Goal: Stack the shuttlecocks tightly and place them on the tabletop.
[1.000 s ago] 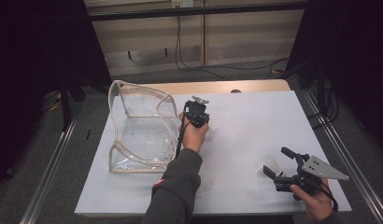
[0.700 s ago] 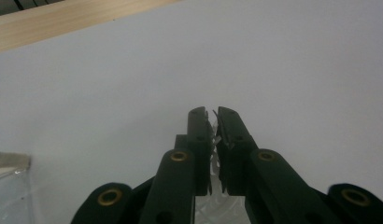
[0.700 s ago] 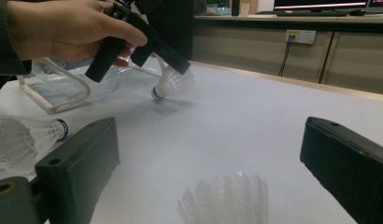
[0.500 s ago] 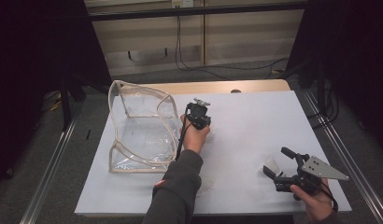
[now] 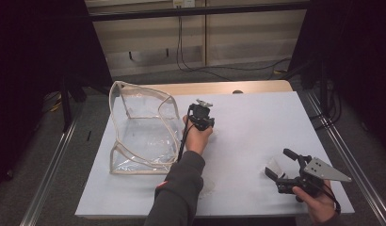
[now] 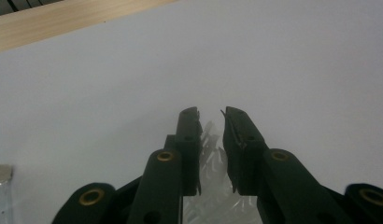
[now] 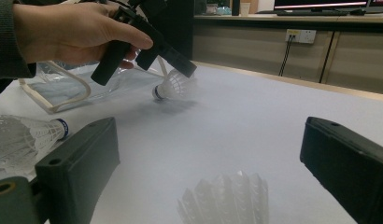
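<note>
White, matt sheeting covers the tabletop [image 5: 257,136], a flat rectangle with a bare strip of pale wood along its far edge. The middle and far right of the surface lie open, and so does the near left corner

Clear, glossy plastic forms the bag [image 5: 141,129], boxy in shape and piped in cream along its seams; it stands on the left half of the tabletop with its mouth towards the middle, its left side close to the sheet's left edge

The left claw [image 5: 202,114], black and rigid, is held just beside the bag's mouth. Its jaws are nearly closed, a narrow gap remaining, and a white feathered shuttlecock [image 7: 173,86] sits between them; the right gripper view shows it at the jaw tips with its cork base low, near the surface. Whether the jaws press on it cannot be told

The right claw [image 5: 280,165] rests near the front right corner, jaws spread wide and holding nothing. A second shuttlecock [image 7: 227,198] with ribbed, translucent white feathers lies on the sheet between the jaws. A third shuttlecock [image 7: 21,135], with a blue band at its cork, lies just outside one jaw
</note>
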